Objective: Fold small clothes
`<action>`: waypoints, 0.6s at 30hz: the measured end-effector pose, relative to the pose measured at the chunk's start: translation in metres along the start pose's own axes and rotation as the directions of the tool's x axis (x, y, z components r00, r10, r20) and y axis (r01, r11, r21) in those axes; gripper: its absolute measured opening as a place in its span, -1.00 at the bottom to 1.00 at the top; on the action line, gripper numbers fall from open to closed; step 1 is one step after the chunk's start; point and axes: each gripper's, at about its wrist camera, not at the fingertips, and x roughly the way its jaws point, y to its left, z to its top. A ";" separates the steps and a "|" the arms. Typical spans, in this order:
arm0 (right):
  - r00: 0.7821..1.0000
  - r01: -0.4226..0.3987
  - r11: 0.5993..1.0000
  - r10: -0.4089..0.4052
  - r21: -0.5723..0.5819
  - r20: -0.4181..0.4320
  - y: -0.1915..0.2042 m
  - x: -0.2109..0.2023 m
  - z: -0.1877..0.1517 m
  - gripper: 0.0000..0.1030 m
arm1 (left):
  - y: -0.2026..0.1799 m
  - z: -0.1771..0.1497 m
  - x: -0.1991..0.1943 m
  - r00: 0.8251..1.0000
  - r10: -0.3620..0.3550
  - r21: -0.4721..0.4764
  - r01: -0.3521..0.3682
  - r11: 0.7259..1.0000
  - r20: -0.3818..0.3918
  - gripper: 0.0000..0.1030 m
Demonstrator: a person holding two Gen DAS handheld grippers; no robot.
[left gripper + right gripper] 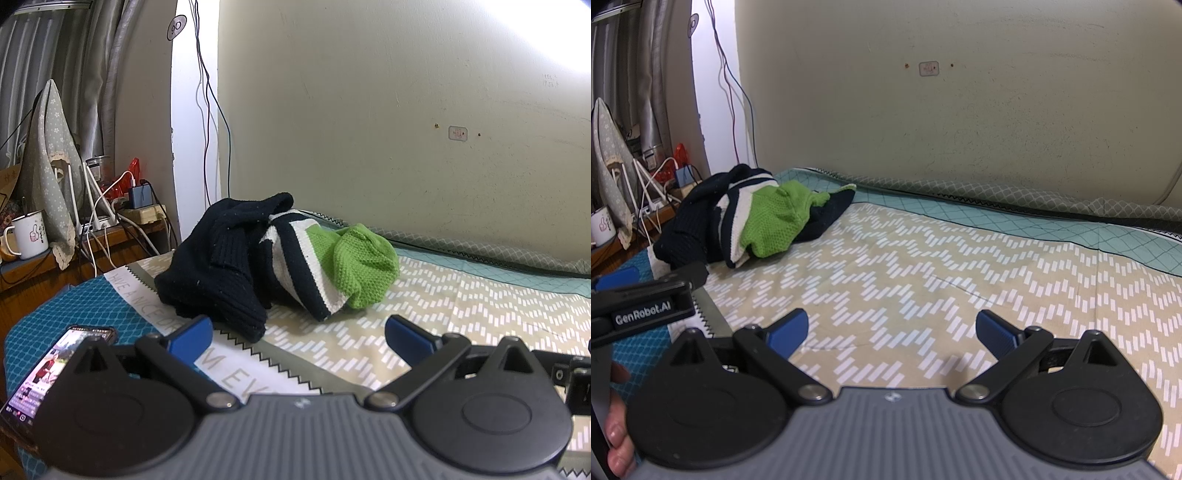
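Folding has not begun: the small clothes (280, 258) lie in one crumpled heap on the patterned bedspread (461, 295), towards the far left corner by the wall. The left gripper (297, 338) hovers just short of the heap, jaws spread wide and holding nothing; the right gripper (891, 332) hangs over bare bedspread well apart from the heap, jaws likewise wide and empty. By my judgement the step in hand is the approach, and the next move calls for lifting one garment out and spreading it flat. Count: one heap, showing a dark navy knit (218, 266) and a green mesh piece (364, 262) with navy and white bands; whether two garments or more cannot be told. One phone (55, 373), one mug (31, 236)
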 end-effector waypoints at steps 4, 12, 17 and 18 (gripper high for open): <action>1.000 0.000 1.000 0.000 0.000 -0.001 0.000 0.000 0.000 0.78 | 0.000 -0.001 0.002 1.000 -0.003 -0.003 0.003 1.000 -0.008 1.00; 1.000 0.000 1.000 0.000 0.000 -0.001 0.000 0.000 0.000 0.78 | 0.000 -0.001 0.004 1.000 -0.001 0.003 0.001 1.000 -0.022 1.00; 1.000 0.000 1.000 0.000 -0.001 -0.001 0.000 0.000 0.000 0.78 | 0.000 0.000 0.003 1.000 -0.004 0.008 0.004 1.000 -0.023 1.00; 1.000 0.000 1.000 0.000 -0.001 -0.001 0.000 0.000 0.000 0.78 | 0.000 0.000 0.003 1.000 -0.005 0.008 0.005 1.000 -0.023 0.99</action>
